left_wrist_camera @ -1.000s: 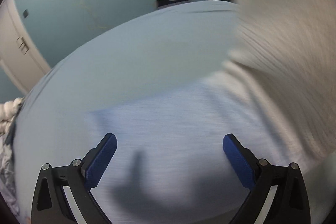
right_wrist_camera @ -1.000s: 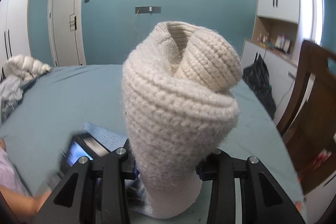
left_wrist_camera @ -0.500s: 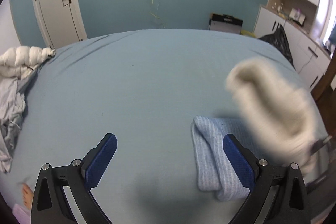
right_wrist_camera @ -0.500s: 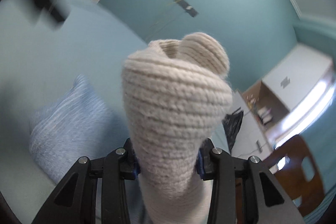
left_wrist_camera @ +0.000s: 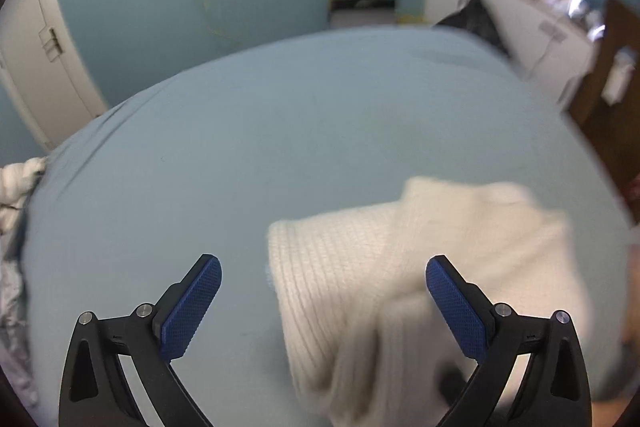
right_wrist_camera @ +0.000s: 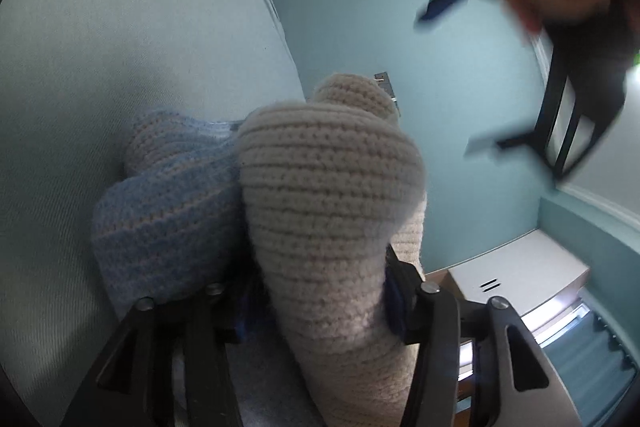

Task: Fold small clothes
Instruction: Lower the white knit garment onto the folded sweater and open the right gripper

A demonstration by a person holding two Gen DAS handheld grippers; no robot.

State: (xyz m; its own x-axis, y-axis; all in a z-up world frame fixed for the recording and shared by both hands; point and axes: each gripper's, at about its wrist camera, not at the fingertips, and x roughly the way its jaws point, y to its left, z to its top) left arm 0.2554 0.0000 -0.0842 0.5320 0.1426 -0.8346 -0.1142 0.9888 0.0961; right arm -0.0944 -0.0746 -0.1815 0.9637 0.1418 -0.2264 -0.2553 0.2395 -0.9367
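A folded cream knit garment [right_wrist_camera: 332, 211] is clamped in my right gripper [right_wrist_camera: 316, 303], which is rolled sideways and presses it against a folded blue knit garment [right_wrist_camera: 168, 203] on the bed. In the left wrist view the cream garment [left_wrist_camera: 420, 279] lies blurred on the blue-grey bed sheet [left_wrist_camera: 280, 131], covering the blue one. My left gripper [left_wrist_camera: 320, 303] is open and empty, hovering just above the cream garment's near edge. It also shows in the right wrist view [right_wrist_camera: 520, 15], held by a hand above.
Crumpled clothes [left_wrist_camera: 12, 211] lie at the bed's left edge. A door [left_wrist_camera: 36, 51], white cabinets [left_wrist_camera: 516, 15] and a wooden chair [left_wrist_camera: 616, 83] stand around the bed.
My right gripper has swung the cream garment down and rolled sideways onto the blue folded garment. My left gripper has tilted and now looks down over the cream garment.
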